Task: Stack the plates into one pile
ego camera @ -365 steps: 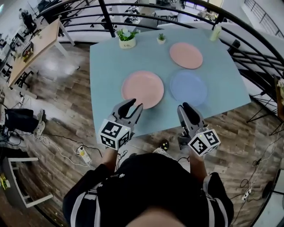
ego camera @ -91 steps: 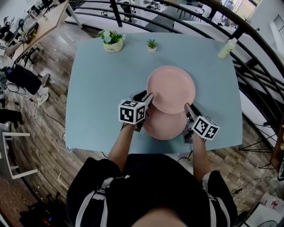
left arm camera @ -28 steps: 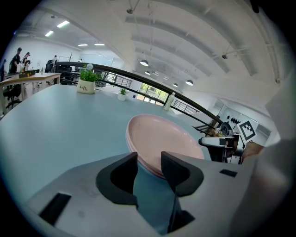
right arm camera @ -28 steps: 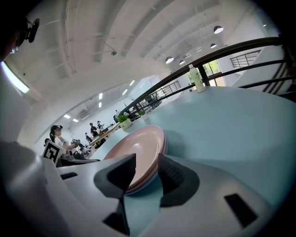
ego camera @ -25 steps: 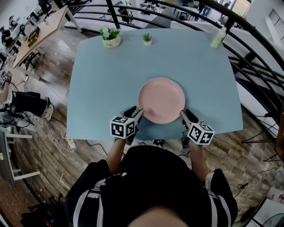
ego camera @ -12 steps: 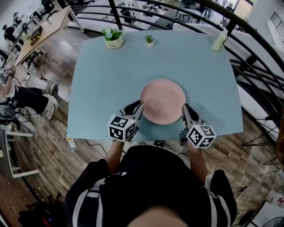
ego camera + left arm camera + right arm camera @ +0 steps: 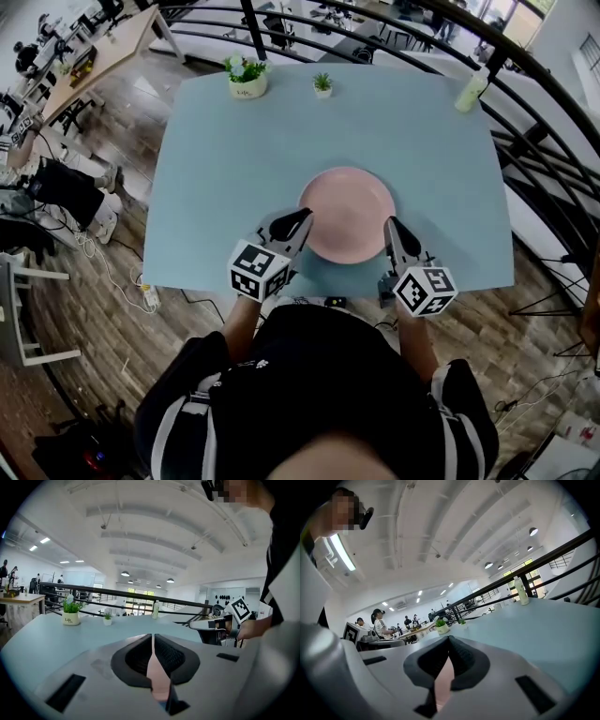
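Flanking the plate (image 7: 347, 214) on the bench (image 7: 234, 159), the left tool (image 7: 302, 219) and right tool (image 7: 390, 225) are held clenched on nothing; the left tool's jaws have just been closing.

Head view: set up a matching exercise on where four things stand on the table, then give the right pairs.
Things:
1 pink plate
2 bottle
3 white flower pot
4 small plant

Places on the table:
A far right corner
B far edge, leftmost
C towards the near edge, about midway across
D far edge, between the other two things there

Pairs: 1-C, 2-A, 3-B, 4-D
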Demonstrator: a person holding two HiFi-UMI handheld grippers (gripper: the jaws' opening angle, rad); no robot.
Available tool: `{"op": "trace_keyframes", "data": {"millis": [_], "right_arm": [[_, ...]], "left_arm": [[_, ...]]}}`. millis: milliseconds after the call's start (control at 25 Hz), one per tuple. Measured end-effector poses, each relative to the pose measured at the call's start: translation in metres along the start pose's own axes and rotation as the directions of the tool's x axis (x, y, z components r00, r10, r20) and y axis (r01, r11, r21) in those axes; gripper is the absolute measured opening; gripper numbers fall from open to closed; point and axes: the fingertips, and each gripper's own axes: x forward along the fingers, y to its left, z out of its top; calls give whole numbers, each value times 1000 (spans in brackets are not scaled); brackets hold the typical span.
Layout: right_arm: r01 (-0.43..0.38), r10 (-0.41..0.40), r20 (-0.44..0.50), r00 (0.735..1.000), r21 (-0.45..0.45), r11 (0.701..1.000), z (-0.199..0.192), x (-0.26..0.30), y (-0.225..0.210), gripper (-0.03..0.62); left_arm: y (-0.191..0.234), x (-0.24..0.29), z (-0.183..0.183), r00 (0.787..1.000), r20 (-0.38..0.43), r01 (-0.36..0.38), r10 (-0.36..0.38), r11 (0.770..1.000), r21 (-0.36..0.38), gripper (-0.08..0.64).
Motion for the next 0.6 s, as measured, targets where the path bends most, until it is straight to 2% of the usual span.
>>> {"op": "trace_keyframes", "data": {"millis": [600], "right_arm": [[-13,13,25,1000,-13,1000,11,-2,4,0]], "left_arm": [[-3,6,5,1000,-15,9,-8,999,32,28]]}}
